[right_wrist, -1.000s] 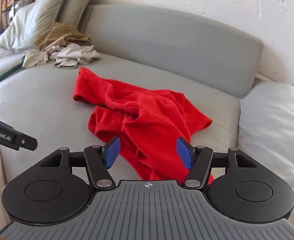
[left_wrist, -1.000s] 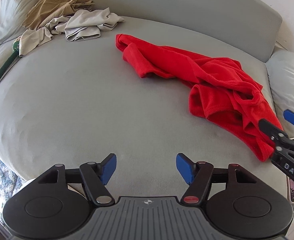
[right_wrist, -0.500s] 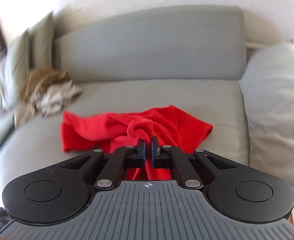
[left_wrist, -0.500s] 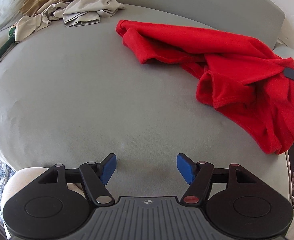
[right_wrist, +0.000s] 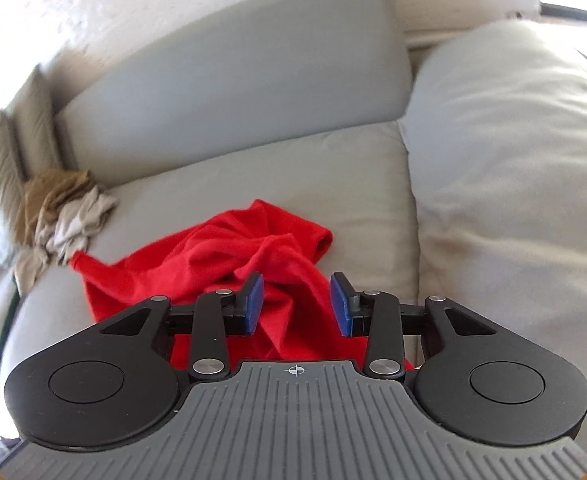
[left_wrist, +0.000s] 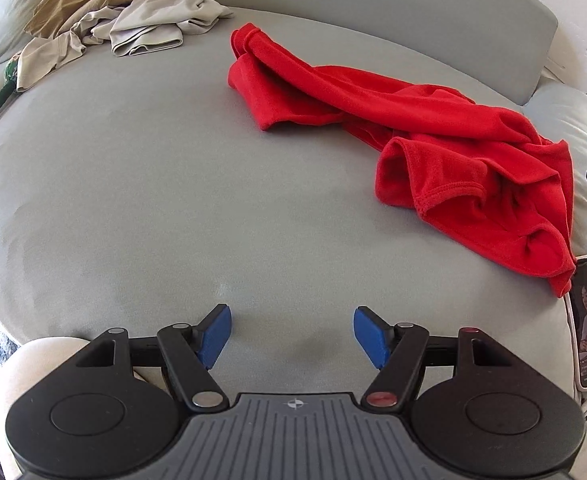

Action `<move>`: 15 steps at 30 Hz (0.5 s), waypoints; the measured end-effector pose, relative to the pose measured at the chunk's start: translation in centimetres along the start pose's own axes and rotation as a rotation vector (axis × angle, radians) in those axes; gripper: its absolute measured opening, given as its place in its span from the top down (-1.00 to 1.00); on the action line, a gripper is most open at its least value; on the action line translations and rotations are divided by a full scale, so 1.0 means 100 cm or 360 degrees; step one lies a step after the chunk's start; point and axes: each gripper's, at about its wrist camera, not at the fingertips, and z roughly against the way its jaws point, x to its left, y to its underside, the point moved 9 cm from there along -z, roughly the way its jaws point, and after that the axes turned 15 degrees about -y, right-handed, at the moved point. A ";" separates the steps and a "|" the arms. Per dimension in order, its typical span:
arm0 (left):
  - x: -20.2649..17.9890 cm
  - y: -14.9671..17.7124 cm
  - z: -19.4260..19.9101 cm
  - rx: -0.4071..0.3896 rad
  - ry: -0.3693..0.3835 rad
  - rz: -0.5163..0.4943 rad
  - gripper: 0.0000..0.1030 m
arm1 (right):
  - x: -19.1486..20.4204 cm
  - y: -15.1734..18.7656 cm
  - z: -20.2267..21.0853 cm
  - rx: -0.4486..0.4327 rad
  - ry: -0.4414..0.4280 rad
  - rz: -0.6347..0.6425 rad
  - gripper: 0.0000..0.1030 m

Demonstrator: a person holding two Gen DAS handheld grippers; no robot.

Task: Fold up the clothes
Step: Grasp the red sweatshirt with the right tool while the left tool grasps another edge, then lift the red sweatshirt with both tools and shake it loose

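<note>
The red shirt [left_wrist: 445, 148] lies crumpled on the grey sofa seat [left_wrist: 153, 184], its long axis running from about eleven o'clock down to four o'clock of the left gripper [left_wrist: 291, 334] — well apart from it. The left gripper's jaws are spread wide over bare cushion. The right gripper [right_wrist: 297, 306] is plainly nearer — its blue pads [right_wrist: 254, 304], parted and holding nothing, sit just over the near bunched end at twelve o'clock.
</note>
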 end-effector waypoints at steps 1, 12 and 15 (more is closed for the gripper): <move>-0.001 0.001 0.000 0.0000 0.0005 -0.0007 -0.28 | 0.005 0.007 -0.001 0.0032 0.0006 0.0085 0.24; -0.008 0.002 0.000 0.0009 0.0017 -0.0031 -0.29 | 0.016 0.057 -0.045 0.0318 0.0259 0.0908 0.49; -0.011 0.002 0.000 0.0007 0.0022 -0.0038 -0.29 | 0.012 0.059 -0.061 0.0369 0.0399 0.1091 0.54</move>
